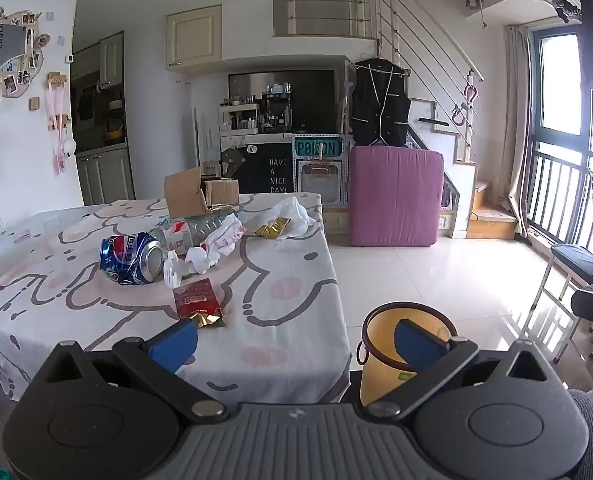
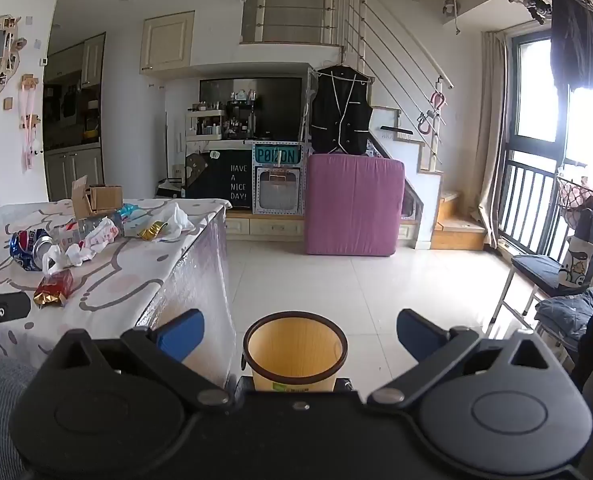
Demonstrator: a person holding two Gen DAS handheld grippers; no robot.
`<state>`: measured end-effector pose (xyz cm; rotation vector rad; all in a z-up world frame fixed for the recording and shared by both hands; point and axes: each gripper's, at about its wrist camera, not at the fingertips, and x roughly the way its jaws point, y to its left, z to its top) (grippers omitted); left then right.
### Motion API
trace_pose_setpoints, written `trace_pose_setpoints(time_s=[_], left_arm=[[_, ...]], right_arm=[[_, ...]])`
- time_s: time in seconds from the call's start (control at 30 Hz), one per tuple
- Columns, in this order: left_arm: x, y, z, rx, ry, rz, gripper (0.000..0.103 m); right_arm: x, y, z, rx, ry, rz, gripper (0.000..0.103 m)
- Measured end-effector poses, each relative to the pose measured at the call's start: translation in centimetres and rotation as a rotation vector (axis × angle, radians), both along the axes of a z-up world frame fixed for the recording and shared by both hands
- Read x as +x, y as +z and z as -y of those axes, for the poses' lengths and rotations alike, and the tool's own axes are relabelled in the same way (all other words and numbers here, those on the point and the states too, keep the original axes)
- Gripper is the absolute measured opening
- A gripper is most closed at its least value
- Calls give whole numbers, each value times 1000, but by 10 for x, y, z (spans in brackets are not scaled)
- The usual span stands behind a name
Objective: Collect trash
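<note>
- Trash sits in a loose cluster on the table (image 1: 288, 344), spread over a pink-and-grey cartoon cloth; yellow bin (image 1: 380, 364) stands on the floor just off the table's right edge.
- Nearest piece: red snack packet (image 1: 194, 300) w/ gold foil end, at approx 11 o'clock from the left gripper (image 1: 292, 340), near its left blue pad. Long axis runs roughly 12-to-6, slightly tilted, foil end toward the camera.
- Behind it, 11 o'clock & further out: crushed blue cola can (image 1: 132, 258) on its side, mouth facing right; white crumpled tissue (image 1: 200, 258); clear plastic bottle (image 1: 194, 228) lying approx 8-to-2; gold wrapper (image 1: 272, 228); white plastic bag (image 1: 296, 212); cardboard box (image 1: 200, 194) at the far edge.
- Left gripper is the nearer one to the trash; it hovers over the table's near corner.
- Right gripper (image 2: 300, 332): bin at 12 o'clock, framed between the pads; trash off at 9–10 o'clock, well apart.
- Left tongs: fully wide, nothing between pads, touching nothing.
- Right tongs: fully wide too, empty, not touching the bin.
- Judgement: nothing collected yet; bin looks empty. Likely next: left goes fwd-left to the red packet, closing across its short side.
</note>
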<state>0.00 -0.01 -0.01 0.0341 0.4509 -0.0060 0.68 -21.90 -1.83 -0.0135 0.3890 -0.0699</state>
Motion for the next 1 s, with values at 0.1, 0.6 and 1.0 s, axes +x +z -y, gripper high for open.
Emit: trace_pose_setpoints(time_s=[0.1, 0.6, 1.0], left_arm=[[0, 0, 0, 1, 1, -1, 103], [0, 0, 0, -1, -1, -6, 103], [0, 0, 0, -2, -1, -9, 103]], right_arm=[[0, 0, 0, -1, 0, 2, 103], [1, -1, 0, 1, 0, 0, 103], [1, -2, 0, -3, -1, -1, 103]])
